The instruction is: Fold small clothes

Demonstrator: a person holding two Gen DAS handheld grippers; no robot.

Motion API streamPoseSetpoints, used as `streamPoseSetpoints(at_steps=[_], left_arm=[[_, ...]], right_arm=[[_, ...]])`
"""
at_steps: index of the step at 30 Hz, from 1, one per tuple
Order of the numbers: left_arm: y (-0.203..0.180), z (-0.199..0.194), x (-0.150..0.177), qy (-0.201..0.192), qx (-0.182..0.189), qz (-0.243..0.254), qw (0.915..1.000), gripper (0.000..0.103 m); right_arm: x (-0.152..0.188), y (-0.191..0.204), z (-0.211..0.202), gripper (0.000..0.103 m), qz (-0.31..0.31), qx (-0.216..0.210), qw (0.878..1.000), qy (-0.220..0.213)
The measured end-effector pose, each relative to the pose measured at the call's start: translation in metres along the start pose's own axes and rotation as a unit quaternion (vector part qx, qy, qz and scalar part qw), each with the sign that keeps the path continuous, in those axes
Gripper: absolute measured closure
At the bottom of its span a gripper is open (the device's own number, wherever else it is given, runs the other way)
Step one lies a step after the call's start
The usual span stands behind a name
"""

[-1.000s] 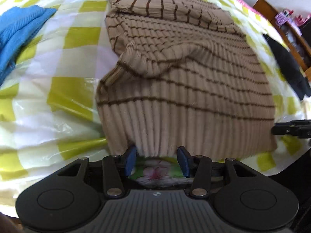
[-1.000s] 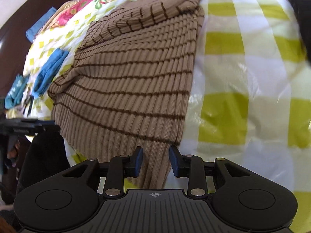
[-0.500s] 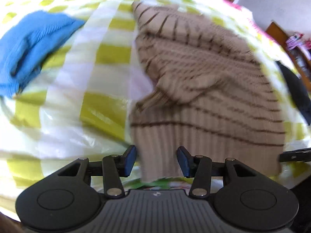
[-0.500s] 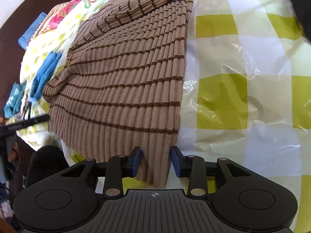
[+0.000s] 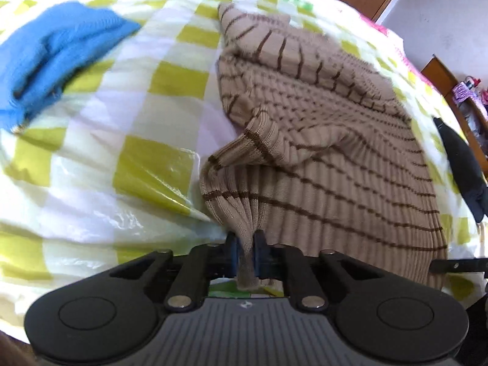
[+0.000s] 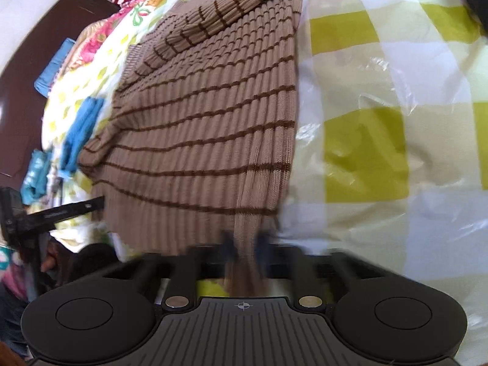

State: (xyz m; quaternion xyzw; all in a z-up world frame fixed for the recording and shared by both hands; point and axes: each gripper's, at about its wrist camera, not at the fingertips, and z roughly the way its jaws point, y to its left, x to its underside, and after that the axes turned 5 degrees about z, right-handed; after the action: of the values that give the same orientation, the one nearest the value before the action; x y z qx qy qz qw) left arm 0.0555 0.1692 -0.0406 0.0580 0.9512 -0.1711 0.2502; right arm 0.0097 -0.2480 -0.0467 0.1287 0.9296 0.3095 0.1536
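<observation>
In the left wrist view, a tan ribbed sweater with thin brown stripes is being shown spread over a yellow-and-white checked plastic sheet, with one sleeve folded back across its body. The near left corner of its hem is being pinched by the left gripper; the jaws are closing narrowly, and the knit is being bunched into a thin pleat between the blue pads. A blue knitted garment is being seen lying well apart at the upper left of the sheet, and a dark garment is being seen at the right edge.

In the right wrist view, the same sweater is being seen stretching away up the sheet. Its near right hem corner is being gathered between the fingers of the right gripper, whose jaws are closing on the cloth; this area is blurred. Blue clothes are being shown beyond the sweater's left side, beside a floral cover.
</observation>
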Motion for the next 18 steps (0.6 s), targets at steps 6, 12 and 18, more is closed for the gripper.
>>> streamPoseSetpoints(at_steps=[6, 12, 18], left_arm=[[0.015, -0.057, 0.020, -0.088, 0.044, -0.111, 0.9890, 0.081], [0.002, -0.088, 0.049, -0.104, 0.076, -0.153, 0.9798, 0.081], [0.000, -0.082, 0.073, -0.072, 0.087, -0.210, 0.9711, 0.081]], right_arm=[[0.006, -0.012, -0.061, 0.097, 0.058, -0.058, 0.993, -0.086], [0.030, -0.027, -0.087, 0.097, 0.086, -0.074, 0.989, -0.091], [0.038, -0.044, -0.083, 0.097, 0.134, -0.089, 0.984, -0.076]])
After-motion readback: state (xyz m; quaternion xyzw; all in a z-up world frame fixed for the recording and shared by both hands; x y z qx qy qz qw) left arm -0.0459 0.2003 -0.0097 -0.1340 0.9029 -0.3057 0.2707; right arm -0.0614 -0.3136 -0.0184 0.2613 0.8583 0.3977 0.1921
